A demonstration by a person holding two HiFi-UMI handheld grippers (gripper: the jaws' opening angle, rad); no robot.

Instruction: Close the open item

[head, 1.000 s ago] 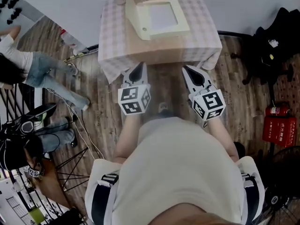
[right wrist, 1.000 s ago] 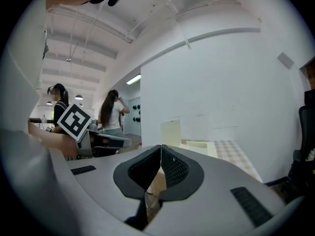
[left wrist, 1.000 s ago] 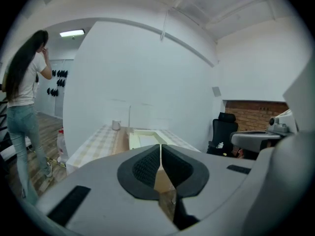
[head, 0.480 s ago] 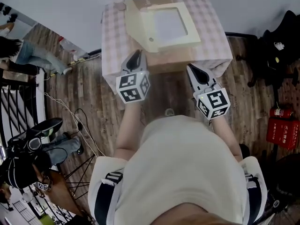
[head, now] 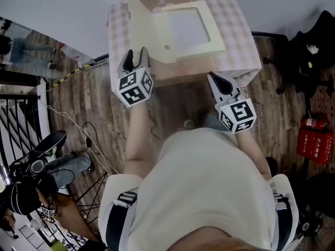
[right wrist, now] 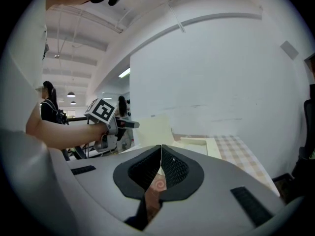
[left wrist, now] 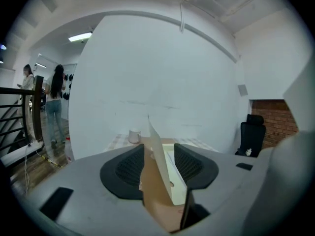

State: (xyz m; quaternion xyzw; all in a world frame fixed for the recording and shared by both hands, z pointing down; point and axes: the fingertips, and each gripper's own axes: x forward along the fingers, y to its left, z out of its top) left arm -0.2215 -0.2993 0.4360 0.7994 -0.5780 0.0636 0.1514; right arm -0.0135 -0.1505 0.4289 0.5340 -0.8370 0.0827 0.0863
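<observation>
Windowed cardboard box [head: 183, 30] sits open on the checked tablecloth [head: 238, 25], far centre.
Left gripper [head: 133, 56] has its ribbed jaws apart, straddling the box's thin upright cream flap [left wrist: 158, 154]. Right gripper [head: 217, 80] has its jaws pressed together on nothing, at the near table edge.

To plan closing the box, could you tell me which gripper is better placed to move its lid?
The left gripper: its open jaws straddle the upright lid, while the right gripper is shut, back at the front edge of the table, off the lid.
</observation>
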